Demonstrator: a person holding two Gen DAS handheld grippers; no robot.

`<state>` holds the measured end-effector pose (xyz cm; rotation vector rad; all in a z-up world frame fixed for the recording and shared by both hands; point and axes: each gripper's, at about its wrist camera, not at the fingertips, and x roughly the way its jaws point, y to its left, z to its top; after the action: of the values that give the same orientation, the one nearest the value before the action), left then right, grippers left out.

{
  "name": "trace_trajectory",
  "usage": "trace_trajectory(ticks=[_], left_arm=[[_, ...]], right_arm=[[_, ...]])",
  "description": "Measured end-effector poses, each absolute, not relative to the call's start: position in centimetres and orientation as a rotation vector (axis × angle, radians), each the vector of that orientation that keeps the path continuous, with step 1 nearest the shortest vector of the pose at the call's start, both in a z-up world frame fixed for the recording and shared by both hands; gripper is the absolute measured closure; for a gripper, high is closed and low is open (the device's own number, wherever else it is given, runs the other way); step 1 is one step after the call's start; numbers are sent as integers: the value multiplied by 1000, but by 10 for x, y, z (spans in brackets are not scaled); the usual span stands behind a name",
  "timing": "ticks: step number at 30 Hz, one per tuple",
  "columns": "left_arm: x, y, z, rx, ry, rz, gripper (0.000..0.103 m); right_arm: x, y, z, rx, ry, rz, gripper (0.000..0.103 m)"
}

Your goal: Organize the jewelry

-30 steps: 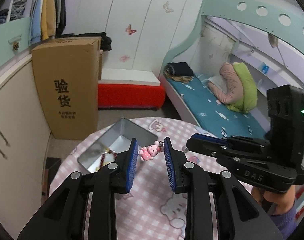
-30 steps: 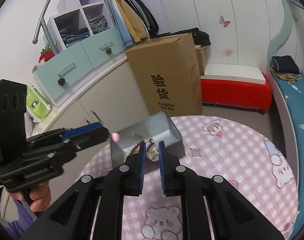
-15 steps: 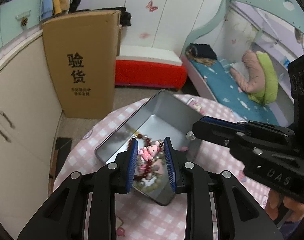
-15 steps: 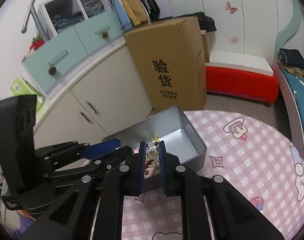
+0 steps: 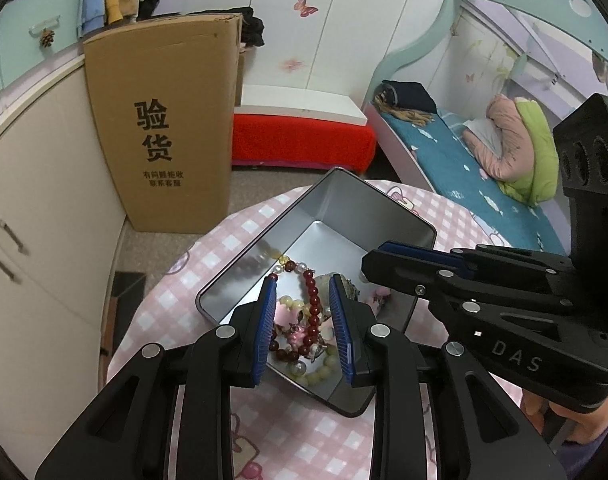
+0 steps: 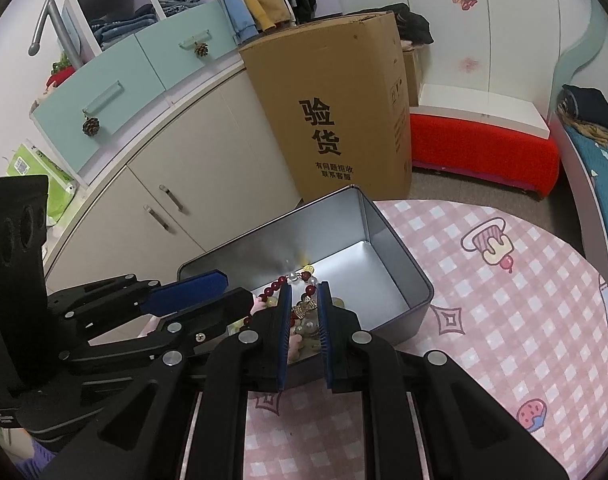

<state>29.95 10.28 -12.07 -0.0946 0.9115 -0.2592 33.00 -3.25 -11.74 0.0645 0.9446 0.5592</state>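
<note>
A: Where's the jewelry?

B: Piled in the near end of the metal tin point(image 5: 378, 210) on the tabletop point(image 6: 516, 300): red beads point(image 5: 312, 300), pale beads, a pink charm point(image 5: 296, 334).

A: And the left tool point(image 5: 304, 328)?

B: Low over the pile, jaws apart, nothing pinched. The charm lies between them, apparently loose.

A: The right tool point(image 6: 302, 322)?

B: Jaws narrowly parted around a gold bow piece point(image 6: 302, 307); whether it grips, I can't tell. Both sit over the tin so pieces land inside.
</note>
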Motion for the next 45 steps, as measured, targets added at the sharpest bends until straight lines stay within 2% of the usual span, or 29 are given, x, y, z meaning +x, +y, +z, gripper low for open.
trace_trajectory(ticks=[2,8,12,16,19,20,22,26,27,28,31,37,45], left_arm=[[299,103,-120,-91,913,-257,74],[291,107,-112,-95,887,-233,57],[284,108,-103,-88,866,-219,49],[273,110,-88,-92,830,-208,43],[258,107,-76,-94,792,-189,36],[251,106,-72,-90,775,-182,33],[237,103,-63,-76,733,-160,30],[202,94,-44,-15,631,-85,24],[190,89,-38,9,607,-80,21],[181,85,-35,24,588,-76,20],[154,75,-26,48,553,-83,18],[100,62,-9,40,481,-97,18],[29,44,15,45,351,-122,14]], right_arm=[[330,-31,-118,68,944,559,90],[327,-34,-115,78,939,553,87],[319,-44,-107,80,918,536,75],[306,-56,-94,87,886,524,72],[291,-68,-82,84,858,509,63],[283,-73,-77,81,846,502,62],[269,-82,-68,69,821,483,50],[234,-96,-49,4,742,419,45],[221,-101,-44,0,715,404,36],[210,-105,-39,-2,691,393,30],[174,-115,-26,-13,615,366,23],[114,-125,-9,-32,505,319,14],[47,-141,14,-16,377,260,12]])
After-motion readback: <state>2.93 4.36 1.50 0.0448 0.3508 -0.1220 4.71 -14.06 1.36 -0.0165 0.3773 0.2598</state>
